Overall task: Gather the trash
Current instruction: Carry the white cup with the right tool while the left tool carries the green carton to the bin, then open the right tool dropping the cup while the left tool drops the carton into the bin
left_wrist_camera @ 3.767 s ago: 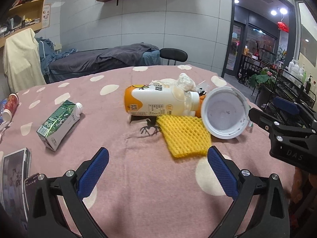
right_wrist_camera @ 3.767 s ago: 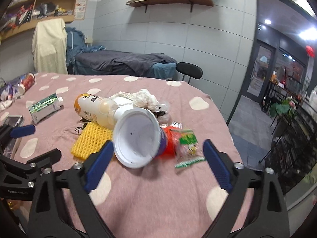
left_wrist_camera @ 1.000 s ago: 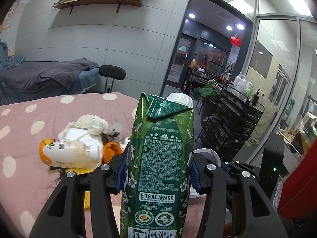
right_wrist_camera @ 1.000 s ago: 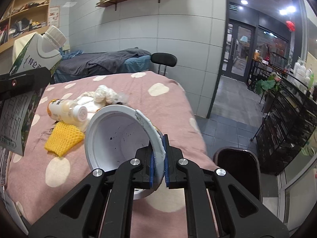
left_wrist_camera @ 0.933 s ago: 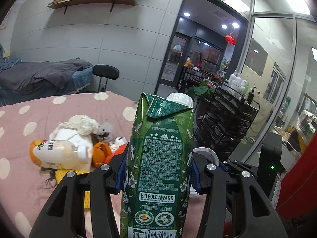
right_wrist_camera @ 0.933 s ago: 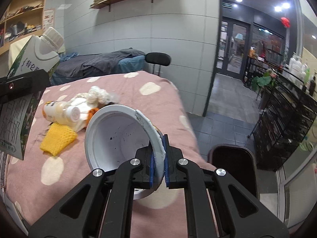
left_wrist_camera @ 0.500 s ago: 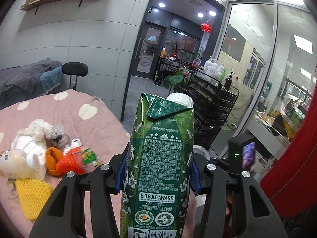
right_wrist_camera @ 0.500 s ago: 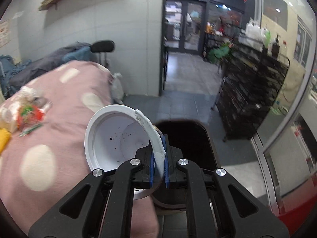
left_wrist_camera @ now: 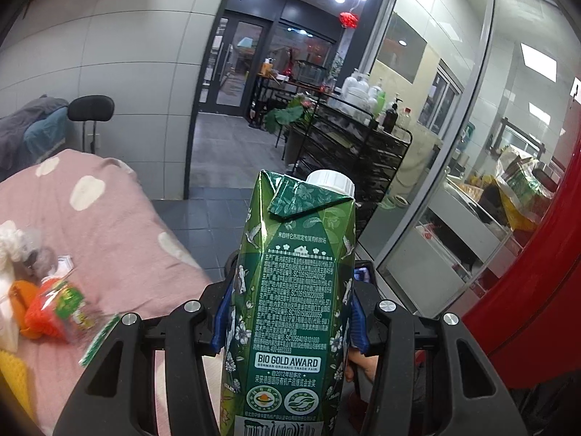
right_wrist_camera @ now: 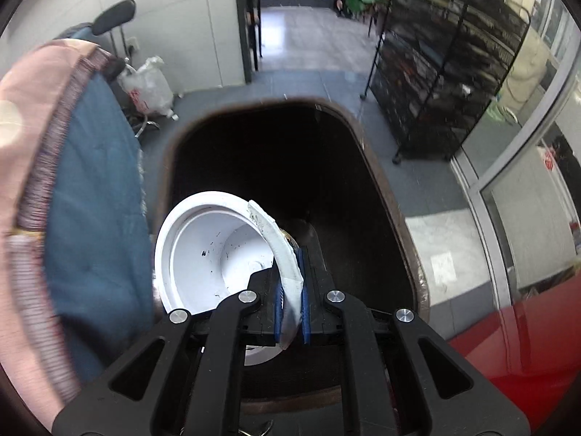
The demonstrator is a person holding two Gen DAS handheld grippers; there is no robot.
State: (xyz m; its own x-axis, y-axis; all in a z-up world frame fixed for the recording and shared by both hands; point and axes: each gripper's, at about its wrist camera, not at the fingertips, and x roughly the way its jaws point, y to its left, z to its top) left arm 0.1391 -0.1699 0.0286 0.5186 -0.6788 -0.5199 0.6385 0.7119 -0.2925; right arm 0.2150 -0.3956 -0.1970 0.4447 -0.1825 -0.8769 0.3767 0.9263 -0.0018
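The task is part done; nothing has been dropped yet. The right tongs (right_wrist_camera: 290, 309) are clamped on the rim of a white cup (right_wrist_camera: 214, 250), which hangs over the open mouth of the dark bin (right_wrist_camera: 392, 196), the cup spreading toward 10 o'clock from the grip. The left tongs (left_wrist_camera: 288, 318) grip a green carton (left_wrist_camera: 296, 290) upright between the pads. Wrappers (left_wrist_camera: 54, 305) remain on the pink tabletop (left_wrist_camera: 109, 218), at 9 o'clock of the carton.

pink spotted table (left_wrist_camera: 109, 225) bears red-green wrapper (left_wrist_camera: 60, 309), yellow net (left_wrist_camera: 11, 374).
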